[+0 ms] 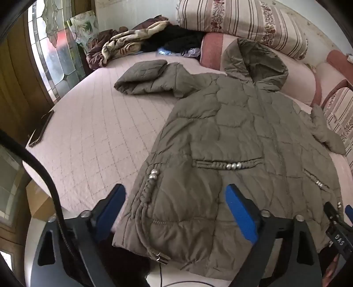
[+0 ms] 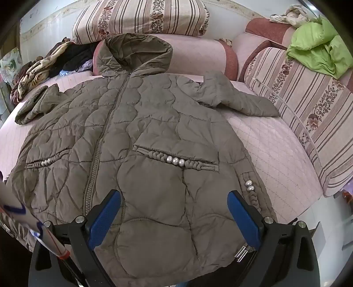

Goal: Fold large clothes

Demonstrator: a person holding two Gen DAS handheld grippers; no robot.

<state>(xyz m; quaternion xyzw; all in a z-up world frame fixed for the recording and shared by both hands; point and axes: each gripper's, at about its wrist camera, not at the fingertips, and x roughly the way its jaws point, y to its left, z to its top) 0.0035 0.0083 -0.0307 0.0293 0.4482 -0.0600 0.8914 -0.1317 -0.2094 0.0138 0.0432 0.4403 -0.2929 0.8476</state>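
An olive quilted hooded jacket (image 1: 231, 136) lies front up and zipped on a pink quilted bed (image 1: 92, 132), hood (image 1: 256, 61) toward the pillows. Both sleeves lie out to the sides; one sleeve (image 1: 143, 77) is bent back on itself. My left gripper (image 1: 175, 189) hovers open over the hem's left corner, blue pads apart and nothing pinched. In the right wrist view the same jacket (image 2: 154, 123) fills the frame. My right gripper (image 2: 174, 195) stands open above the hem's right part, near the pearl-trimmed pocket (image 2: 175, 161). The right gripper's tip (image 1: 337, 220) shows at the edge of the left view.
Striped floral pillows (image 2: 141, 17) and pink bolsters (image 2: 194, 53) line the bed's far side. A heap of blankets and dark clothes (image 1: 141, 42) lies at the back left. A green garment (image 2: 320, 53) rests on a striped cushion (image 2: 308, 106) at the right. A phone (image 1: 42, 129) lies at the bed's left edge.
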